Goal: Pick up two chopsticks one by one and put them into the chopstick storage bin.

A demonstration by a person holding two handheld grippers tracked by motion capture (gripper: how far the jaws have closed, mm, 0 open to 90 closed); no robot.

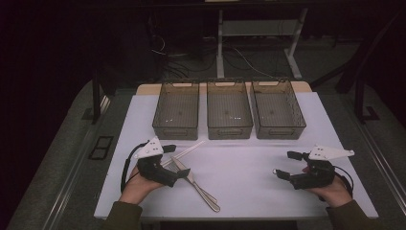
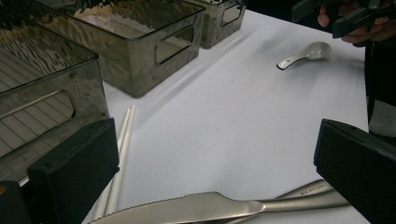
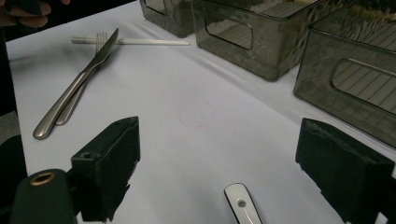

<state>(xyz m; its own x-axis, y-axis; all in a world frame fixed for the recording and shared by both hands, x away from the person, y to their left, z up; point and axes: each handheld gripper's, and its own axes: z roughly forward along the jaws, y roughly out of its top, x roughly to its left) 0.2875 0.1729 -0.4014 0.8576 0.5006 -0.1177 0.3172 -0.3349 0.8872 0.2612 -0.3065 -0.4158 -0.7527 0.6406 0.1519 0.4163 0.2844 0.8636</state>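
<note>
Left gripper [image 1: 178,160] held spread over the knife [image 2: 205,207], just ahead between its jaws, right gripper [image 3: 217,168] likewise spread about the spoon [image 3: 243,205] handle, presumably readied for sorting into the three bins [image 1: 230,111] set beyond.

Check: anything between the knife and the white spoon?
No. In the left gripper view, bare white tabletop runs from the knife to the spoon.
</note>
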